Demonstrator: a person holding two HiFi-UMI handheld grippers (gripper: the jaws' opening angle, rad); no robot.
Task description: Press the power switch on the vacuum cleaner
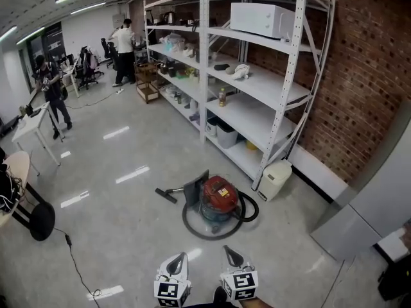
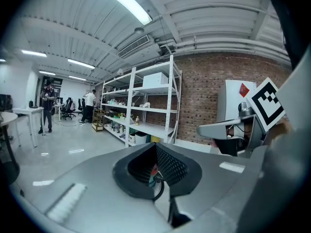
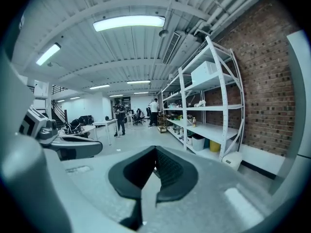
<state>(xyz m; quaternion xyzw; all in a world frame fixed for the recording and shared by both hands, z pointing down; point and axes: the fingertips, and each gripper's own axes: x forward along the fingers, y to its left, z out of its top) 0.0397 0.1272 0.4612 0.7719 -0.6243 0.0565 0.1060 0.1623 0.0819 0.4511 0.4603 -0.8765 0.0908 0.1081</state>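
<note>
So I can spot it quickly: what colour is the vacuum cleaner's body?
Red body on the vacuum cleaner, clearest in the head view.

**One vacuum cleaner, two grippers, two people**

The head view shows one red vacuum cleaner (image 1: 217,196) on the floor, with one black floor nozzle (image 1: 166,194) beside it. There are two grippers at the bottom edge, the left gripper (image 1: 177,263) and the right gripper (image 1: 232,258). Each carries one marker cube, so two cubes in all.

One white shelving unit (image 1: 297,56) stands along the brick wall. It holds one microwave (image 1: 262,19), one bottle (image 1: 222,97) and two storage bins (image 1: 226,135). One small white bin (image 1: 275,179) stands at its foot.

Two people are visible: a near person (image 1: 51,88) and a far person (image 1: 124,47). There is one white table (image 1: 29,128) and one black stool (image 1: 40,220).
</note>
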